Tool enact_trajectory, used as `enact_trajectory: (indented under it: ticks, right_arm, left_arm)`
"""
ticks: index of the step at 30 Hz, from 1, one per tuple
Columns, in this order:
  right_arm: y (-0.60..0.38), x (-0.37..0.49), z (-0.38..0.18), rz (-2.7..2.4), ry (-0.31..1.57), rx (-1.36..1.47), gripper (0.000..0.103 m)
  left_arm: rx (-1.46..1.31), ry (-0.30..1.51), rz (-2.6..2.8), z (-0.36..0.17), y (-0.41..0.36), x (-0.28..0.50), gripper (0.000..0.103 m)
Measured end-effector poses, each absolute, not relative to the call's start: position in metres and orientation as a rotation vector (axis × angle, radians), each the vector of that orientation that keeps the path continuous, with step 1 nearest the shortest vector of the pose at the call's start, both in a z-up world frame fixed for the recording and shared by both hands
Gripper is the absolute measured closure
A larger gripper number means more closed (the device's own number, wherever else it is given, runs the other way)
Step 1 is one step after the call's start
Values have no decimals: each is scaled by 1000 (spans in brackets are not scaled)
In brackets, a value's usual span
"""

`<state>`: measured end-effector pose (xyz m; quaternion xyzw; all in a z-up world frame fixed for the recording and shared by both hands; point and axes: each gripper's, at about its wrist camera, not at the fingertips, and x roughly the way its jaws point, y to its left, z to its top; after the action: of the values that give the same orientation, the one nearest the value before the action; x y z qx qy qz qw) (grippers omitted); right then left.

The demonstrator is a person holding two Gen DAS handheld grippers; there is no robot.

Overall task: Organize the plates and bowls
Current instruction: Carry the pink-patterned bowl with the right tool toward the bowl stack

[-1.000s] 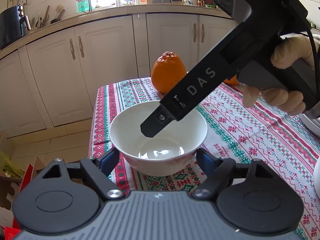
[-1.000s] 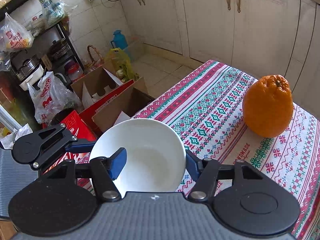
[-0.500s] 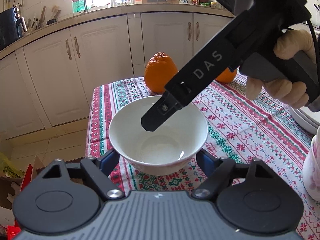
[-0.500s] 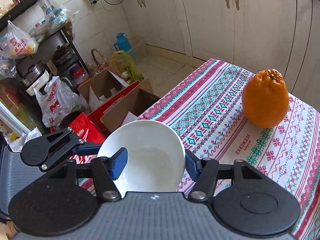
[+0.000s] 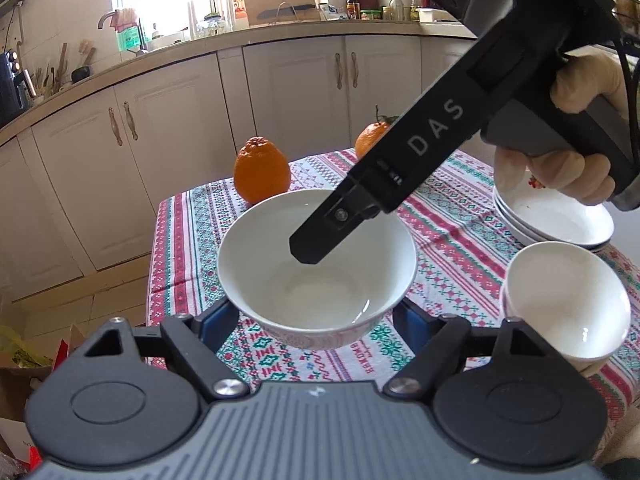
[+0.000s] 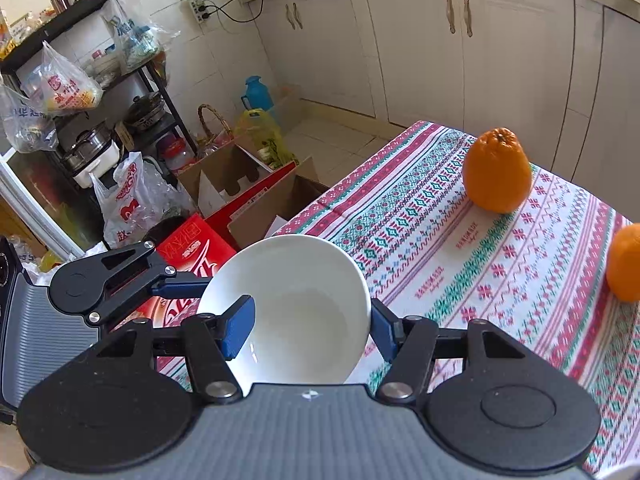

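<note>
A plain white bowl [image 5: 316, 264] hangs just above the patterned tablecloth [image 5: 452, 240]. My left gripper [image 5: 312, 318] is shut on its lower sides, blue pads pressing from left and right. My right gripper [image 6: 310, 330] reaches in from the upper right and straddles the rim of the bowl [image 6: 304, 304]. Its left pad [image 6: 240, 328] hangs inside the bowl away from the wall, and its right pad [image 6: 382, 334] sits just outside the rim. A second white bowl [image 5: 568, 304] stands at the right, with a stack of shallow white plates [image 5: 560, 220] behind it.
Two oranges [image 5: 262, 174] [image 5: 372, 140] sit near the table's far end. A gloved hand [image 5: 580, 160] holds the right gripper's handle above the plates. Beyond the table's edge, open cartons [image 6: 256, 200] and bags crowd the floor. Kitchen cabinets stand behind the table.
Both grippers rose and carried the bowl along the table, away from the corner. The big orange fell back, and a second orange, the second bowl and the plates came into view.
</note>
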<state>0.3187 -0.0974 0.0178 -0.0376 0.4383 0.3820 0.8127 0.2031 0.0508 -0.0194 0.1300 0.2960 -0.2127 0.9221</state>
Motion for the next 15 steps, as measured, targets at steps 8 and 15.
enact_trajectory:
  ticks: [8,15]
  right_arm:
    - [-134,269,35,815,903,-77,36]
    - [-163,236,44,787,882,-79,36]
  left_arm:
    - [256,592,-479,-2,26,160,19]
    - [259,577,-525,4,3,137,19]
